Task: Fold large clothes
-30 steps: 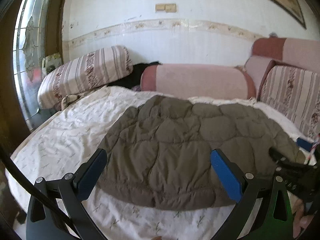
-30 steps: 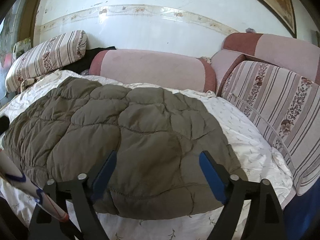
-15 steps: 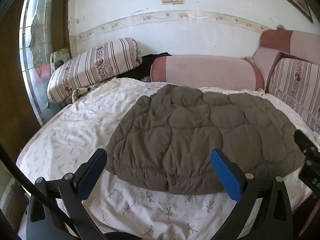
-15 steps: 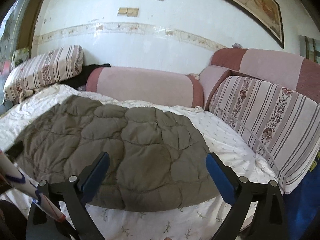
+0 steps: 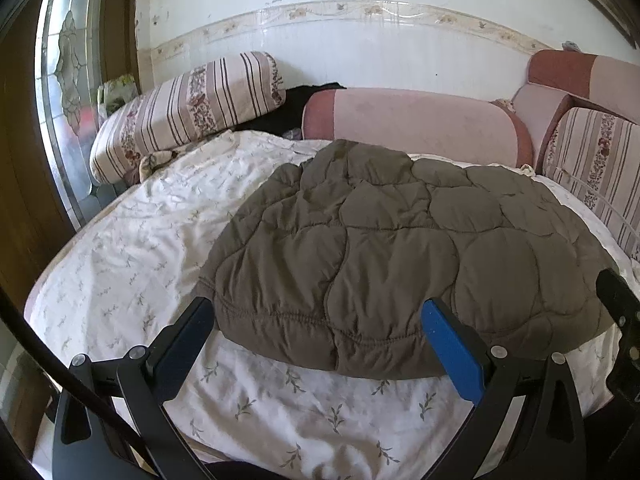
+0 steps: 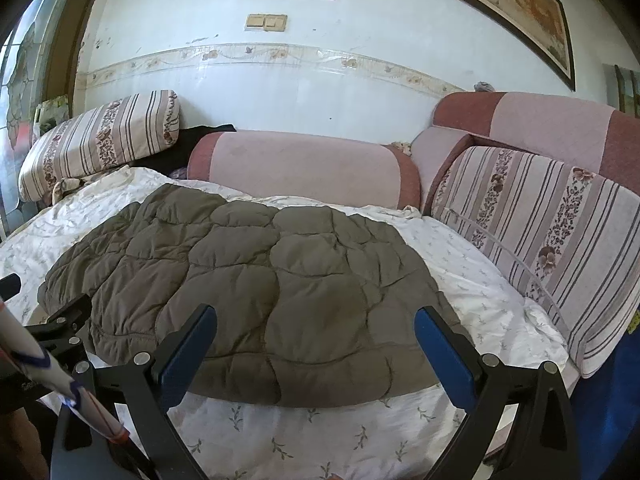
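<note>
A brown quilted padded jacket [image 5: 392, 248] lies folded flat on the white floral sheet [image 5: 152, 248] of a sofa bed; it also shows in the right wrist view [image 6: 256, 288]. My left gripper [image 5: 320, 336] is open and empty, held back from the jacket's near hem. My right gripper [image 6: 316, 340] is open and empty, in front of the jacket's near right edge. Neither gripper touches the jacket. The tip of the right gripper [image 5: 616, 300] shows at the right edge of the left wrist view. The left gripper [image 6: 64, 320] shows at the left edge of the right wrist view.
A striped pillow [image 5: 188, 108] lies at the back left, a pink bolster [image 5: 416, 124] along the wall, and striped cushions [image 6: 552, 232] at the right. A dark garment [image 5: 296, 104] lies behind the pillow. A window [image 5: 68, 80] is at the left.
Both grippers have pulled back and risen away from the jacket, so more of the sheet's front edge shows. The jacket has stayed flat.
</note>
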Action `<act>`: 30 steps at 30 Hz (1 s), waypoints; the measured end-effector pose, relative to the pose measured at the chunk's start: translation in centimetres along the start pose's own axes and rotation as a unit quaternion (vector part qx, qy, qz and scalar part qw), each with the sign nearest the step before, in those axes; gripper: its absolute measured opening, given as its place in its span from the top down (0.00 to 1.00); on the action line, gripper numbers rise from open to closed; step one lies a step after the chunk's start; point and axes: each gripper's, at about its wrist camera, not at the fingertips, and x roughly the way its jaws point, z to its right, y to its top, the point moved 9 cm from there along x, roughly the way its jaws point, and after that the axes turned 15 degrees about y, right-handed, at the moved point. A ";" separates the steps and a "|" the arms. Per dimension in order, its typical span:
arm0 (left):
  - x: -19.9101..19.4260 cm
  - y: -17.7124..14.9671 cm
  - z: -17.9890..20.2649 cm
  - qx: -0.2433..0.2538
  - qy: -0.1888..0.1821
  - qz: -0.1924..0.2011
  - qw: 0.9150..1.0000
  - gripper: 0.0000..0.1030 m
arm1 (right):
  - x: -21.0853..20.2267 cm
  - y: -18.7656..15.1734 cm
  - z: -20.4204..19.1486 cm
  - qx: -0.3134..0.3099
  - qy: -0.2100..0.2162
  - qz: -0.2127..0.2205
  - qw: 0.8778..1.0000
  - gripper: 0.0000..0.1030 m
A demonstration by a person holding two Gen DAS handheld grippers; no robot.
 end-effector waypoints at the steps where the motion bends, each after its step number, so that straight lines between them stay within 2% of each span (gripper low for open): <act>1: 0.2 -0.1 0.2 -0.001 -0.003 -0.005 1.000 0.00 | 0.2 -0.1 0.0 0.001 0.001 -0.002 1.000 0.02; 6: 0.9 -0.6 1.3 0.007 -0.008 -0.020 1.000 0.00 | 0.7 -0.7 0.3 0.006 0.004 -0.010 1.000 0.02; 30: 1.1 -0.9 2.0 0.029 0.003 -0.011 1.000 0.00 | 1.5 -1.3 1.0 0.016 0.003 -0.019 1.000 0.02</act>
